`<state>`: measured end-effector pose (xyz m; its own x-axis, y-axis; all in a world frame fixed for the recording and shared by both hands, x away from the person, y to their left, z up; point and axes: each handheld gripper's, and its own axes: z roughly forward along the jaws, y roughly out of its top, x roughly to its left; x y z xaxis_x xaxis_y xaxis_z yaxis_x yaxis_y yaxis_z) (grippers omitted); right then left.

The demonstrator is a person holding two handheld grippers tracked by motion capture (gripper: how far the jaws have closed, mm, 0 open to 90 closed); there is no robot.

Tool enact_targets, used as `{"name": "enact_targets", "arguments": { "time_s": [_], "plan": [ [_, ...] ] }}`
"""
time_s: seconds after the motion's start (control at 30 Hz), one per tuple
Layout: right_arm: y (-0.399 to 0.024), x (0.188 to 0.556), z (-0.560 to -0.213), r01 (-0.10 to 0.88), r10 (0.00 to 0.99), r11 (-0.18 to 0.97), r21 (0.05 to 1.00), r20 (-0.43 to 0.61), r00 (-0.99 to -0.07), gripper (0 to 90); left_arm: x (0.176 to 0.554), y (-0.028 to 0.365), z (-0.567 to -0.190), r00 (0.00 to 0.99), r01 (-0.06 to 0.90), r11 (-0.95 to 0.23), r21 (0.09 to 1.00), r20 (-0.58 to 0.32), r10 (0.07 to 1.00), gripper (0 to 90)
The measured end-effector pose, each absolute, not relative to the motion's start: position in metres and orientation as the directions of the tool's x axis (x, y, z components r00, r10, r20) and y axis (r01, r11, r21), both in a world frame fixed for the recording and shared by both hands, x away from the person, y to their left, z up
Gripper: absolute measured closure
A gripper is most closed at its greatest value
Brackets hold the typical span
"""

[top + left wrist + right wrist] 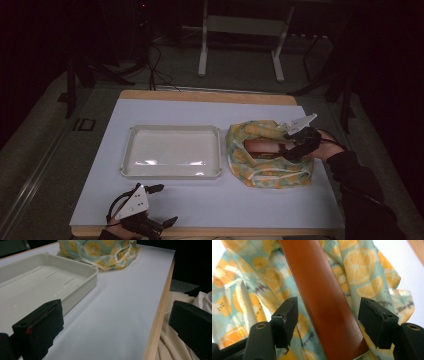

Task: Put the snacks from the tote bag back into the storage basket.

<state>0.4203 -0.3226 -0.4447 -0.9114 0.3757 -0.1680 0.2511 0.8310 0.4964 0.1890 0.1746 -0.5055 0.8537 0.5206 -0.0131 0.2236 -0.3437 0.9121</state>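
The brown object (324, 302) lying in the fruit-print cloth bag (267, 172) is hard to name: in the right gripper view it is a smooth, glossy reddish-brown slab whose far end is cut off by the top edge, and in the high view most of it sits hidden by the bag's folds and the right hand-held gripper (295, 145). That gripper reaches into the bag's opening from the right, its jaws spread to either side of the brown slab without touching it (the person's dark sleeve (360, 185) trails off to the near right). The bag sits on the right part of the counter (200, 205), just beside a white tray (172, 172). The left hand-held gripper (162, 204) rests at the near left edge, jaws wide apart and holding nothing, the hand behind it cropped.
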Motion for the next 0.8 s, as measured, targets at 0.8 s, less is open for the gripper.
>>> {"name": "enact_targets", "arguments": {
  "time_s": [0.8],
  "plan": [
    [-0.312, 0.434, -0.466, 0.24, 0.311, 0.915, 0.324, -0.189, -0.931, 30.9, 0.19, 0.176, -0.506, 0.851, 0.223, -0.346, 0.911, -0.01, 0.524, 0.0]
  ]
}}
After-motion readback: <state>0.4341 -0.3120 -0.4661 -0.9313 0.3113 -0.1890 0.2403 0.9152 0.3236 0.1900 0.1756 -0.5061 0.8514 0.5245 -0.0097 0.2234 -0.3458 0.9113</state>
